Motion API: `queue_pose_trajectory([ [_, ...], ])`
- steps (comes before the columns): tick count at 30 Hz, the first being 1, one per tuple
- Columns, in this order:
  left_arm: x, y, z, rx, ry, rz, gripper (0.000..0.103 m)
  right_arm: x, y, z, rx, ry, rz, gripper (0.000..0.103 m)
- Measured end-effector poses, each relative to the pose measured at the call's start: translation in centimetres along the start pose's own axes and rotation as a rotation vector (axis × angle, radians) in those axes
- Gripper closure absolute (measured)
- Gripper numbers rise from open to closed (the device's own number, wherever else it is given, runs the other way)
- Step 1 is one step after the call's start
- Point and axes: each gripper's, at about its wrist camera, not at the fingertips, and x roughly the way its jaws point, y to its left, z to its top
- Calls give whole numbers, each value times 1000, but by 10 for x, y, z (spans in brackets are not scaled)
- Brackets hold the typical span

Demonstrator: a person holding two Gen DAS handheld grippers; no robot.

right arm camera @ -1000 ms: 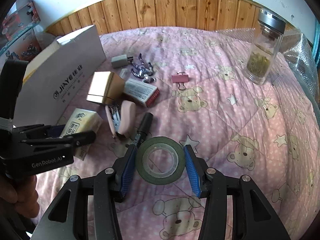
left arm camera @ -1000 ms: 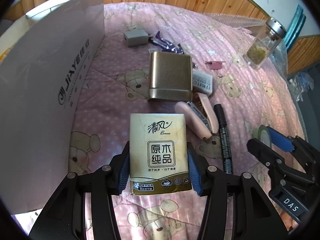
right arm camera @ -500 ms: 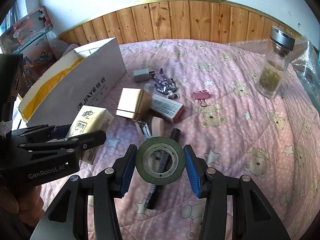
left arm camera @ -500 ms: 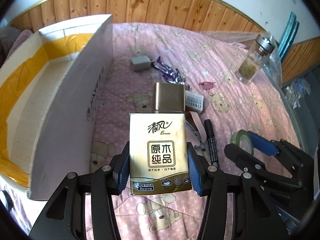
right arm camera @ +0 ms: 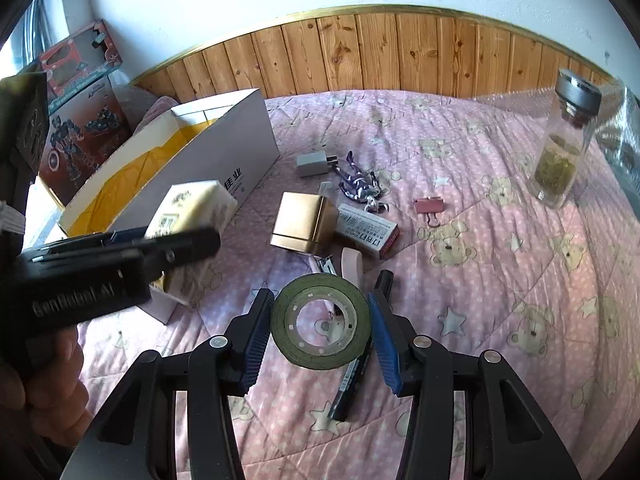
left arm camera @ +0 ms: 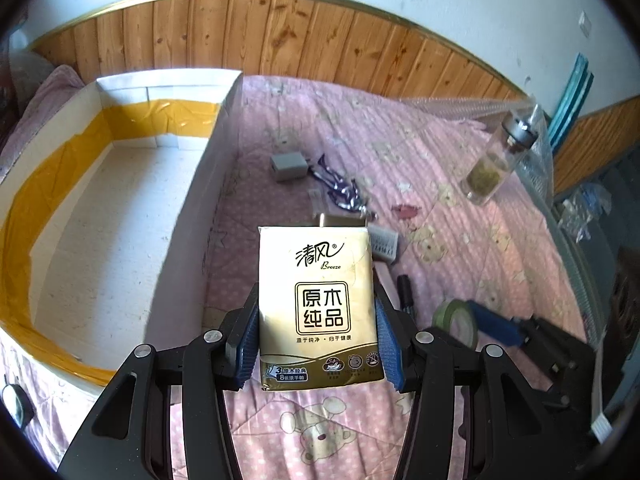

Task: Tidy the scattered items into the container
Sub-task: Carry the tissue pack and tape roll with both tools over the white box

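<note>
My left gripper (left arm camera: 316, 344) is shut on a yellow tissue pack (left arm camera: 318, 304) and holds it high above the bed, right of the open white box (left arm camera: 104, 232). The box is lined with yellow tape and looks empty inside. My right gripper (right arm camera: 320, 332) is shut on a dark green tape roll (right arm camera: 320, 320), lifted above the pink quilt. In the right wrist view the left gripper (right arm camera: 120, 256) with the tissue pack (right arm camera: 192, 208) is at the left, beside the box (right arm camera: 224, 160).
On the quilt lie a gold box (right arm camera: 304, 224), a staple box (right arm camera: 368, 232), a pink stapler (right arm camera: 348, 264), a black marker (right arm camera: 356, 368), a pink binder clip (right arm camera: 430, 206), a grey charger (right arm camera: 312, 164) and purple wrappers (right arm camera: 360, 188). A glass bottle (right arm camera: 564, 144) stands far right.
Both grippers have risen with their loads. The left gripper has lifted the tissue pack until the box's inside shows. The tape roll has left the quilt.
</note>
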Motion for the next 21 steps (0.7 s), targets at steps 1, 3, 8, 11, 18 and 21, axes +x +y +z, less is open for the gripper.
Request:
queue_pose_trajectory([
  [1, -2, 0, 1, -2, -5, -4, 50, -2, 0, 1, 9, 1, 4, 54],
  [3, -6, 2, 4, -8, -14, -11, 50, -6, 1, 4, 21, -2, 13, 54],
  [8, -15, 8, 9, -38, -28, -28, 50, -14, 14, 13, 13, -7, 26, 54],
  [11, -21, 13, 12, -57, -35, -38, 50, -18, 22, 19, 1, -11, 30, 54],
  [18, -35, 40, 24, -134, -57, -71, 50, -25, 45, 40, -30, -26, 42, 54],
  [21, -39, 49, 27, -159, -62, -84, 50, -25, 53, 48, -40, -27, 48, 54],
])
